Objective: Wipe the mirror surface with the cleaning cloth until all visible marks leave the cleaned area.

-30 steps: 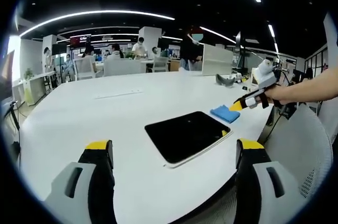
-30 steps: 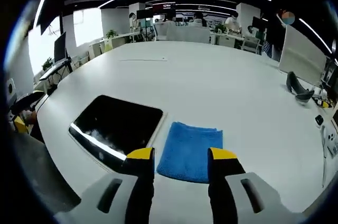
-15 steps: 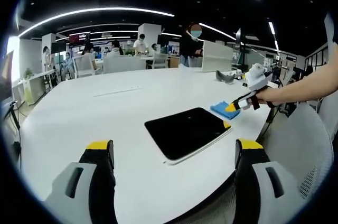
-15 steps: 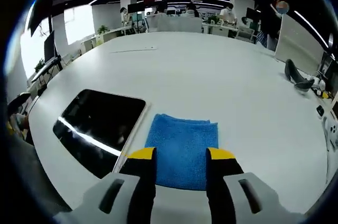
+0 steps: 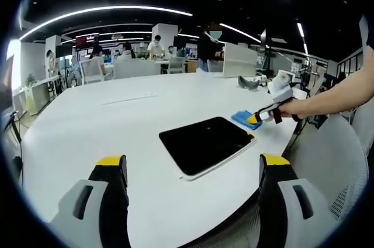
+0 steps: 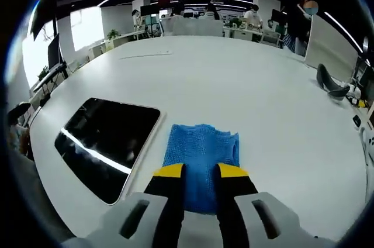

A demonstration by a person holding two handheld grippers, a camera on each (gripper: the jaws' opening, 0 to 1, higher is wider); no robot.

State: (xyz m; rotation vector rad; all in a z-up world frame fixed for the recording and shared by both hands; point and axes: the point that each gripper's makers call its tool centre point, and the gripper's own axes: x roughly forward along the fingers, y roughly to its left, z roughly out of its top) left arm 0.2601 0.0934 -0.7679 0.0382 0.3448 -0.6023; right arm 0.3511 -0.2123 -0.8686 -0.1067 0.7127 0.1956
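The mirror (image 5: 204,143) is a dark rectangle with a pale frame, lying flat on the white table (image 5: 87,131). My left gripper (image 5: 191,162) hovers short of it at the near table edge, open, nothing between its jaws. Beyond the mirror's right corner lies the blue cleaning cloth (image 5: 239,117), where my right gripper (image 5: 255,118) reaches in, held by a person's hand. In the right gripper view the mirror (image 6: 105,140) lies left of the cloth (image 6: 201,145). My right gripper (image 6: 201,172) is shut on the cloth's near edge, which is bunched into ridges between the jaws.
A dark curved object (image 6: 330,89) rests on the table far right. A thin white strip (image 5: 130,99) lies mid-table. A mesh chair (image 5: 342,166) stands at the table's right edge. Several people and desks fill the background beyond the table.
My right gripper's jaws have drawn together on the cloth, wrinkling it upward. The left gripper stays open and nearly still.
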